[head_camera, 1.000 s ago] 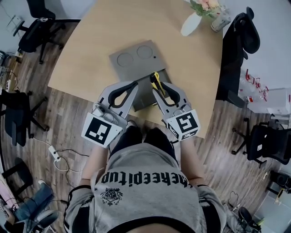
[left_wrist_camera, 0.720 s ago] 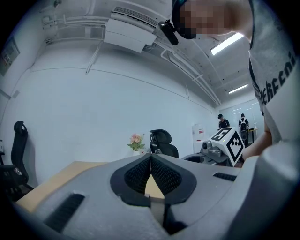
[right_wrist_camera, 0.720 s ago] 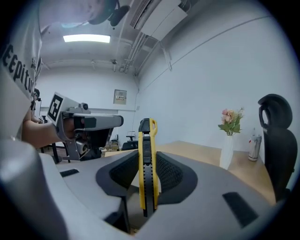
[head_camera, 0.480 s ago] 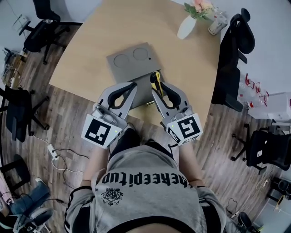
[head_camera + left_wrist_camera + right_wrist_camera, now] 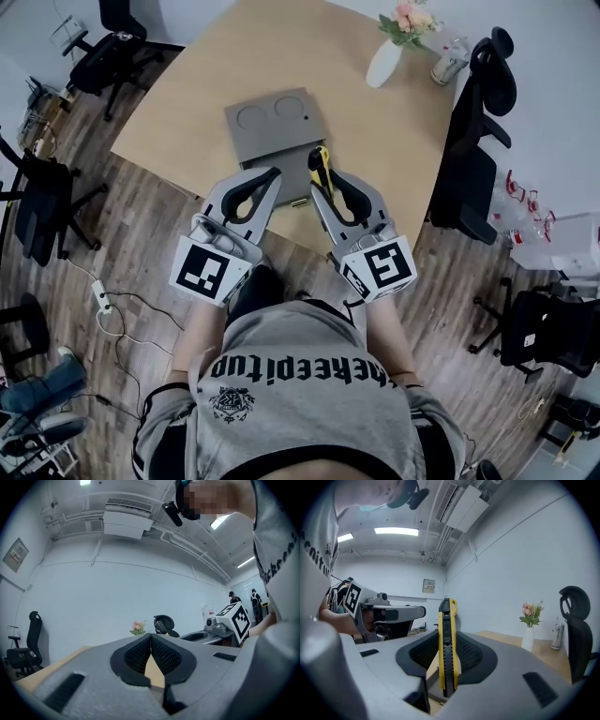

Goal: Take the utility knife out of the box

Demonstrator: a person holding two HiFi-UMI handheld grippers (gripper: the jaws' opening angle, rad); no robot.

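Currently my right gripper [image 5: 448, 645] pinches the yellow utility knife [image 5: 446, 616] upright between its pads, over the grey box [image 5: 274, 122] on the table [image 5: 375, 131]. My left gripper [image 5: 151, 645] is pressed together, empty.

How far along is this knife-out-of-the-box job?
Nearly done, it seems. The yellow utility knife is clamped upright in the right gripper, lifted above the open grey box. The left gripper is shut on nothing. What looks left: carry the knife clear of the box and set it on the table.
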